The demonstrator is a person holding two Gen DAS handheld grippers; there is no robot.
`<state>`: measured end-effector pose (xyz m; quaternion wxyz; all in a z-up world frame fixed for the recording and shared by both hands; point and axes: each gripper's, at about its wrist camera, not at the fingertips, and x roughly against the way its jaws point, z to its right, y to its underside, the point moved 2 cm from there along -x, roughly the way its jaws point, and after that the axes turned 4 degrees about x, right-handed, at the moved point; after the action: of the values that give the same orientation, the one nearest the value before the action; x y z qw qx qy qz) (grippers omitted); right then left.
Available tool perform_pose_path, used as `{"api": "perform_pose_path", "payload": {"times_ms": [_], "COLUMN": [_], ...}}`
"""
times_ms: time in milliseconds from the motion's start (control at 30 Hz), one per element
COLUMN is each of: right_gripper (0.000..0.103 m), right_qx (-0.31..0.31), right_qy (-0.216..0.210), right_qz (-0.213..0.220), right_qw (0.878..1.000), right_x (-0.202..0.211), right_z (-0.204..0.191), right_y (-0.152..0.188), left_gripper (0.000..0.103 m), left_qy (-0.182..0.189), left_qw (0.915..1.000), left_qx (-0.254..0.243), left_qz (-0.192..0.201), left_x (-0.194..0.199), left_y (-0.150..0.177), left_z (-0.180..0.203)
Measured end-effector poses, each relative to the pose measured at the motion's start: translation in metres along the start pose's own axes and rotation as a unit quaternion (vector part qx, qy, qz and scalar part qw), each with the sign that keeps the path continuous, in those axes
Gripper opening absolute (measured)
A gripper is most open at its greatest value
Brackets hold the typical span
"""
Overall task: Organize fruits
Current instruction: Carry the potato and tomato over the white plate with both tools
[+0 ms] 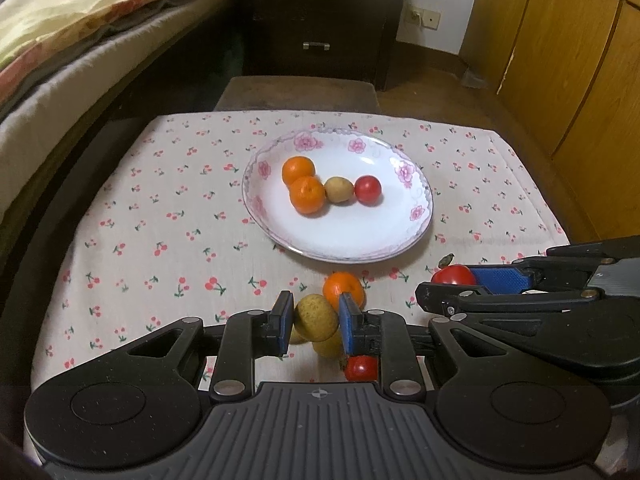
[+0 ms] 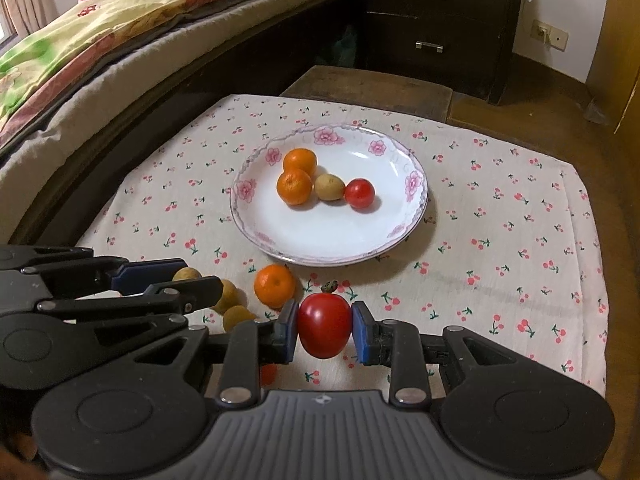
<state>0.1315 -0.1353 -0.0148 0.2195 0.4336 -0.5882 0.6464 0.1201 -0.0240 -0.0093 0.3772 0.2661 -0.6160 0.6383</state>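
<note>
My left gripper (image 1: 315, 320) is shut on a yellow-brown fruit (image 1: 316, 317) just above the cloth. My right gripper (image 2: 325, 326) is shut on a red tomato (image 2: 325, 325); the same tomato (image 1: 453, 275) shows at the right of the left wrist view. A white flowered plate (image 2: 320, 240) in the middle of the table holds two oranges (image 2: 295, 186), one yellow-brown fruit (image 2: 329, 187) and a small tomato (image 2: 360, 193). Loose on the cloth in front of the plate lie an orange (image 2: 275, 285), more yellow-brown fruits (image 2: 237, 316) and a small red tomato (image 1: 361, 367).
The table carries a cherry-print cloth (image 2: 500, 220). A bed with a bright quilt (image 2: 100, 40) runs along the left. A dark drawer chest (image 2: 436, 20) stands behind the table, and wooden cupboard doors (image 1: 560, 60) line the right.
</note>
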Motion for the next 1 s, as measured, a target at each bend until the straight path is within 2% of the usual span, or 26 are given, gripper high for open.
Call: {"api": "perform_pose_path", "payload": {"times_ms": [1000], "right_gripper": [0.030], "right_qx": [-0.010], "right_qy": [0.002], "right_qz": [0.001], "right_qw": [1.000], "right_x": [-0.031], "right_z": [0.027], "right_y": [-0.044], "left_gripper": [0.030], "left_qy": [-0.009], "left_qw": [0.9999], "left_qx": [-0.008], "left_qz": [0.000], "left_x": [-0.035], "left_y": [-0.045], "left_z": [0.004]}}
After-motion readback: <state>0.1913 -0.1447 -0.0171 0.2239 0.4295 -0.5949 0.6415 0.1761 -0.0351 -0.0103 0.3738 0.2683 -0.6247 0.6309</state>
